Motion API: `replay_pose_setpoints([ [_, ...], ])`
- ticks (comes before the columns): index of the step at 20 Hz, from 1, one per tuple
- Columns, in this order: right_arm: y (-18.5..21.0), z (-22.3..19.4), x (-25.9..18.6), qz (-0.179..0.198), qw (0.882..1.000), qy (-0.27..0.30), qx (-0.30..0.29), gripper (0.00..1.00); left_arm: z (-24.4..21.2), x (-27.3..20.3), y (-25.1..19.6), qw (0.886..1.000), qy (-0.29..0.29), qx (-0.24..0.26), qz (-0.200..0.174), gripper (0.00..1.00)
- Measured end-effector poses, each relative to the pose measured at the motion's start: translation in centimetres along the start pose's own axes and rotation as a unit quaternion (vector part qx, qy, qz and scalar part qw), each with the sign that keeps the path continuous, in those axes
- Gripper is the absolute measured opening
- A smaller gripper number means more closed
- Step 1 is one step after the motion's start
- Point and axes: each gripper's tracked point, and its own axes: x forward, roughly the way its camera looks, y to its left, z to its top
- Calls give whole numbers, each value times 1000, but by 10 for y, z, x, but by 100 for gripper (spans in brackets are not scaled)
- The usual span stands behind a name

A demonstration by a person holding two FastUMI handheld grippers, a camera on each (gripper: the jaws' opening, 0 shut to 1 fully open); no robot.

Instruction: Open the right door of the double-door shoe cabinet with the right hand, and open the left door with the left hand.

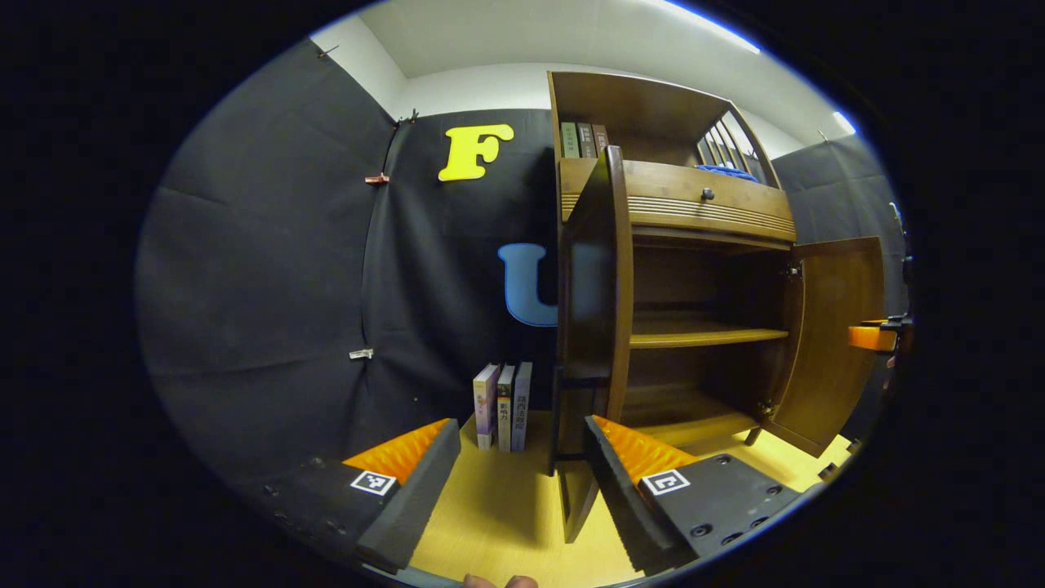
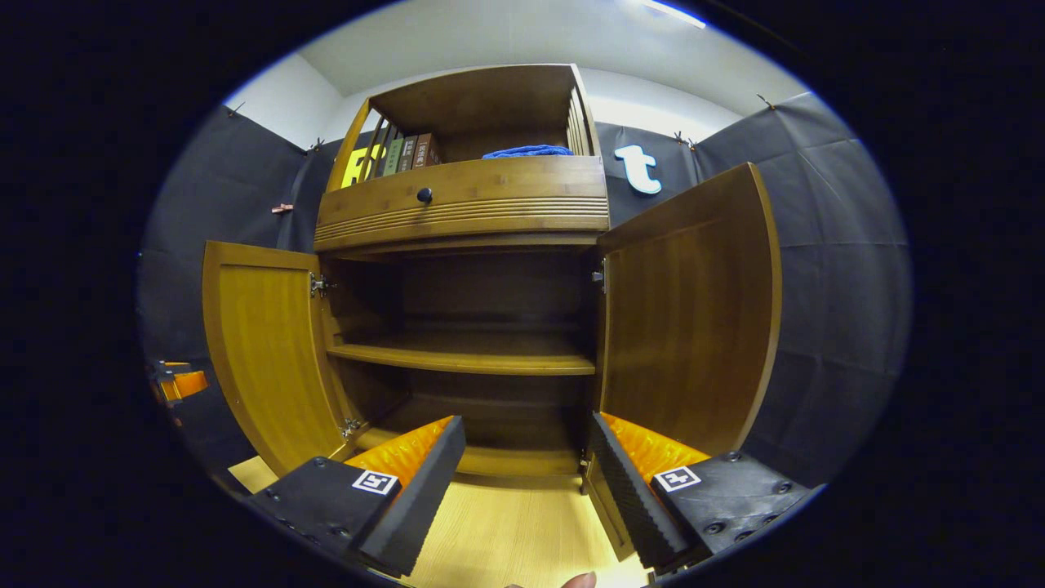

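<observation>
While I hold both tools low over a pale wooden floor, black cloth walls and a white ceiling close in the booth around me. My left gripper has its 2 fingers spread wide, pinching nothing. Straight ahead of it, just past the fingertips, the left door of the shoe cabinet stands swung out edge-on toward me. Farther right of it, the right door also hangs open, with my other tool just beyond its edge.

My right gripper is likewise spread and empty, its fingers framing the cabinet's open lower compartment and bare middle shelf. To its right the right door stands open close by; to its left the left door is open too.

Above sit a drawer with 1 dark knob, a few books and a blue cloth. 3 more books stand on the floor left of the cabinet; their spine lettering is too small to read.
</observation>
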Motion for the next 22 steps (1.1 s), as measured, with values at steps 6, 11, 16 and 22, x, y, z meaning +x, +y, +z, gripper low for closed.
replay_pose_setpoints([
  [6, -1, 5, 2, 1, 1000, -7, 0, 100, 13, -8, -50, 1000, -4, -2, -28, 94],
  [11, -7, 11, 3, -4, 1000, -16, 1, 98, 16, -3, -100, 998, -6, -14, -59, 94],
  [16, -17, 18, 3, -13, 1000, -24, -1, 100, 17, 6, -138, 996, -4, -17, -83, 93],
  [22, -23, 23, 5, -18, 999, -30, -1, 100, 27, 20, -180, 993, -11, -18, -117, 93],
])
